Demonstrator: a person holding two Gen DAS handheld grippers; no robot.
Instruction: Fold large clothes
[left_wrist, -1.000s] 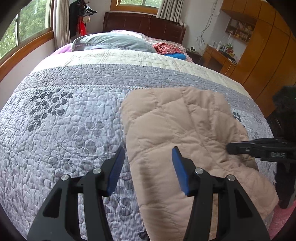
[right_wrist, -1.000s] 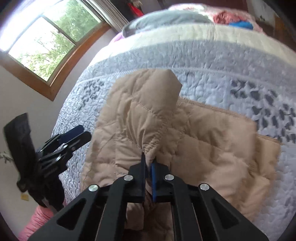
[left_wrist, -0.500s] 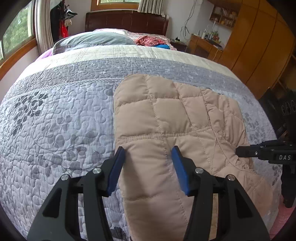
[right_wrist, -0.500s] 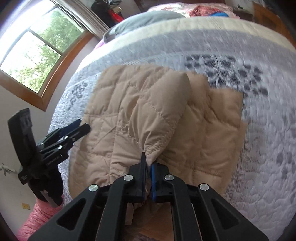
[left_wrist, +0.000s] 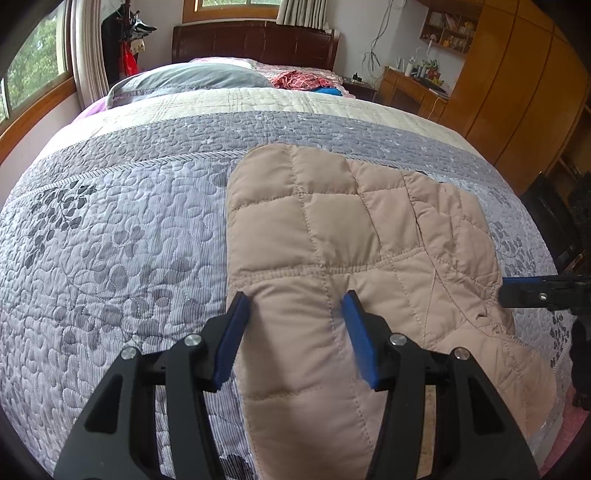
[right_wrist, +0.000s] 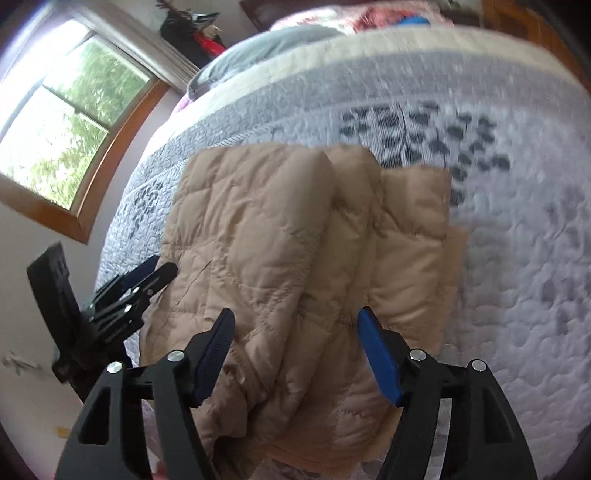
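Tan quilted jacket (left_wrist: 332, 236) spread flat on the bed (left_wrist: 122, 236), over the grey leaf-patterned quilt near the foot edge and toward the bed's right side, lower part draped over the foot edge. Folded into a rough rectangle, with one sleeve (right_wrist: 280, 221) laid lengthwise along the top and a narrower layer showing past it on the side toward the bed's right edge. Left gripper (left_wrist: 295, 306) poised just above the near part of the jacket, blue-padded fingers (left_wrist: 236, 325) spread wide apart, gripping nothing, tan fabric visible between them. Right gripper (right_wrist: 295, 325) likewise above the jacket near the foot edge, fingers (right_wrist: 373, 339) parted wide, no cloth pinched; contact of the pads with the fabric impossible to tell through the blur in the right wrist view. Seen from the left wrist view, right gripper's tip at the jacket's edge near the right side of the bed; seen from the right wrist view, left gripper at the jacket's opposite edge, beside the bed's left side. Farther up the bed, a grey pillow (left_wrist: 188, 79) by the dark wooden headboard (left_wrist: 255, 44), with red and blue clothes (left_wrist: 303, 81) just beside it. Window (right_wrist: 70, 122) along the wall on the bed's left side, wooden wardrobe (left_wrist: 517, 92) on the right
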